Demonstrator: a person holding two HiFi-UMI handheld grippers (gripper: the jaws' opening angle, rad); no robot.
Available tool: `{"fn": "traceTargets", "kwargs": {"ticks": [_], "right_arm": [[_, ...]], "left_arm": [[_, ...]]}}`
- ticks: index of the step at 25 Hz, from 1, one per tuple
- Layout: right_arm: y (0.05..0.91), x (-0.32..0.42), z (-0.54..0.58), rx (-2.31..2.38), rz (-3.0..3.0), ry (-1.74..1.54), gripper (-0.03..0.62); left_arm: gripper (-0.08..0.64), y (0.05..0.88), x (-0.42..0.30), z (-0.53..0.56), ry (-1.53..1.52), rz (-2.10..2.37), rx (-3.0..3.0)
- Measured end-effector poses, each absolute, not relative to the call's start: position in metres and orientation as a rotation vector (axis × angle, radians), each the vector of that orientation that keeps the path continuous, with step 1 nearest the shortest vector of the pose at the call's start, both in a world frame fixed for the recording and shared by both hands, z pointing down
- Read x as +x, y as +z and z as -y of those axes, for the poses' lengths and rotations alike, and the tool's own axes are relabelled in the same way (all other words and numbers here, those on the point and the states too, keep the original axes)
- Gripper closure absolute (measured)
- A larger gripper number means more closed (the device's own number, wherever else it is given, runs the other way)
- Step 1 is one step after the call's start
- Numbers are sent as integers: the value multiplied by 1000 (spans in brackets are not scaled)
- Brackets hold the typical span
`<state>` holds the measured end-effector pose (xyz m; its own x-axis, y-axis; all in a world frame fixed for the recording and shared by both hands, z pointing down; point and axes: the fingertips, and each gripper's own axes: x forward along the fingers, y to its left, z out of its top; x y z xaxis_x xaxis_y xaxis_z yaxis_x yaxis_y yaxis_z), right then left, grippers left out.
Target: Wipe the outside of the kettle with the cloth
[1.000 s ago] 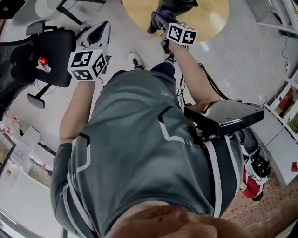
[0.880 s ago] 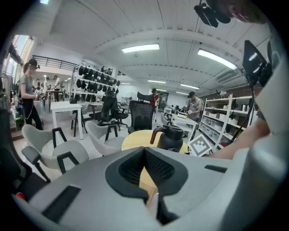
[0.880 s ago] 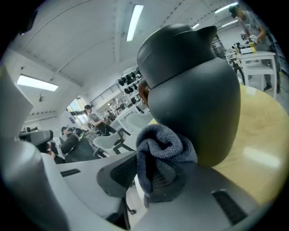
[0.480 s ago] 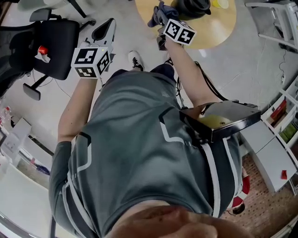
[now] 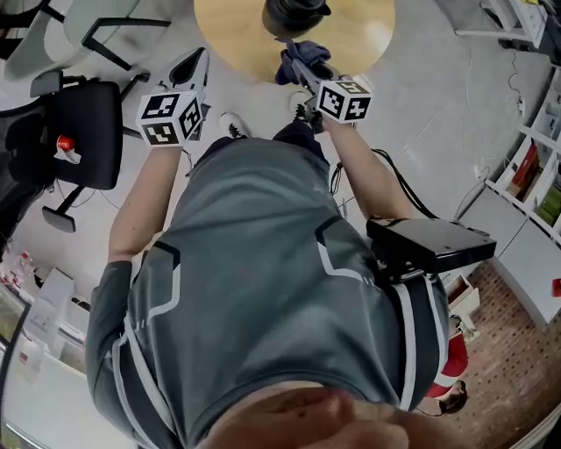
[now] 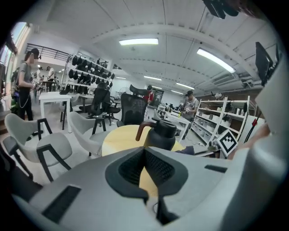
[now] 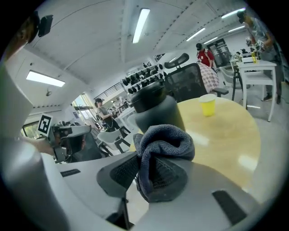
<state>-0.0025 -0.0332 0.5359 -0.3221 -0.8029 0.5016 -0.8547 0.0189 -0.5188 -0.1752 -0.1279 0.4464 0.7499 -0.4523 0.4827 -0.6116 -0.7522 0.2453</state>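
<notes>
A dark kettle [image 5: 294, 16] with a brown handle stands on a round wooden table [image 5: 368, 35] at the top of the head view. My right gripper [image 5: 298, 60] is shut on a dark blue cloth [image 5: 304, 63], held just in front of the kettle's near side. In the right gripper view the folded cloth [image 7: 165, 149] bulges out of my right gripper [image 7: 144, 164], with the kettle [image 7: 156, 110] right behind it; contact cannot be told. My left gripper [image 5: 191, 68] hangs off the table's left edge, shut and holding nothing. Its own view shows the kettle [image 6: 160, 134] ahead beyond my left gripper [image 6: 144, 151].
A small yellow cup [image 7: 207, 104] stands on the table past the kettle. A black office chair [image 5: 83, 131] is on the floor at the left, white chairs [image 6: 40, 144] stand near the table, and shelves [image 5: 535, 184] line the right. A black box [image 5: 429, 244] hangs at the person's waist.
The head view has swung, so the table and kettle now sit more to the left. The right gripper still holds the cloth by the kettle. The left gripper has hardly shifted.
</notes>
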Motion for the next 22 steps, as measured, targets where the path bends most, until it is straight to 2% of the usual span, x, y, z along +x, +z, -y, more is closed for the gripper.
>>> {"fn": "traceTargets", "kwargs": {"ticks": [6,11,15,22], "right_arm": [[530,114,19,1908,2151,1246,515],[523,175,68,1823,2252,1229,515],[528,185,132,1716,2340,1226,515],[539,157,227,1406,2497,1185,515]], "left_arm": [[552,456,-100,114,611,787,2566],[552,462,-61,113,585,880,2509],[552,471,-46,123,563,957,2482],[552,474,-30,132,556,1145,2396]]}}
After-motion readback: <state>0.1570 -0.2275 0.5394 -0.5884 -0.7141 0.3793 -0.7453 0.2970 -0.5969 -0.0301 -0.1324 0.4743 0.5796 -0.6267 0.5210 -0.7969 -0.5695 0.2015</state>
